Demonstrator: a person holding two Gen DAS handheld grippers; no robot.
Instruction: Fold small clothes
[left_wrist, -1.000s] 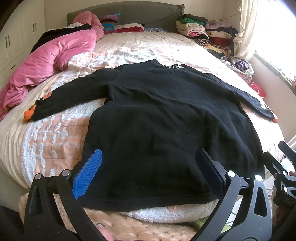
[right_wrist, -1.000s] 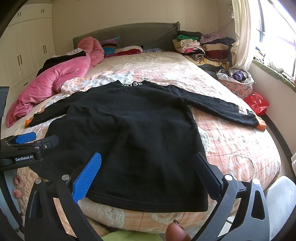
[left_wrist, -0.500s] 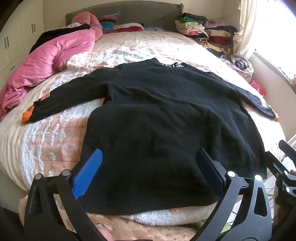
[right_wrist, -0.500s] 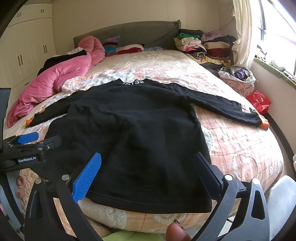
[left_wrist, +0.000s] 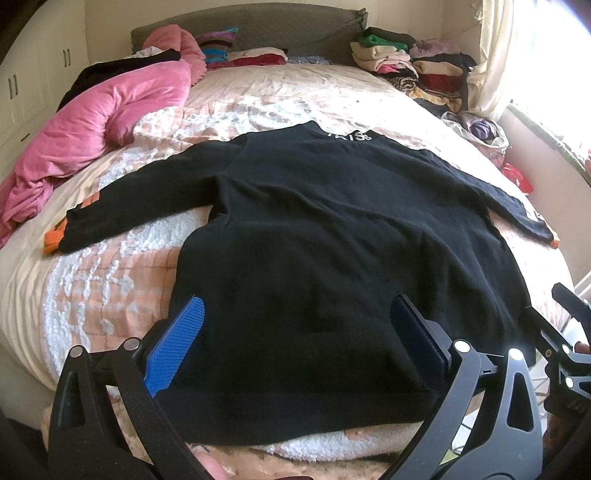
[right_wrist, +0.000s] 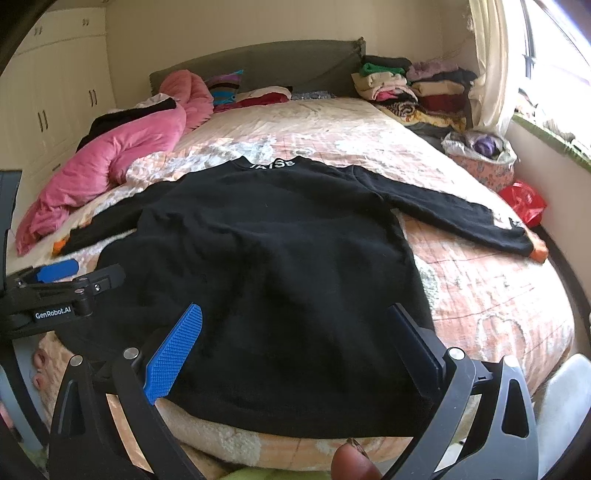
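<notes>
Sweater (left_wrist: 332, 258) lies flat, unfolded, at the bed's (left_wrist: 92, 295) near edge; my left tongs (left_wrist: 295, 332) and right tongs (right_wrist: 295, 332) gape empty.

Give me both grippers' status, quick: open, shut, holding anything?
Left gripper: open, empty, above the hem of the black sweater.
Right gripper: open, empty, above the same hem.

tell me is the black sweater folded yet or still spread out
Spread out, unfolded. The black sweater lies flat on the bed with both sleeves stretched sideways and the hem nearest the open grippers.
</notes>
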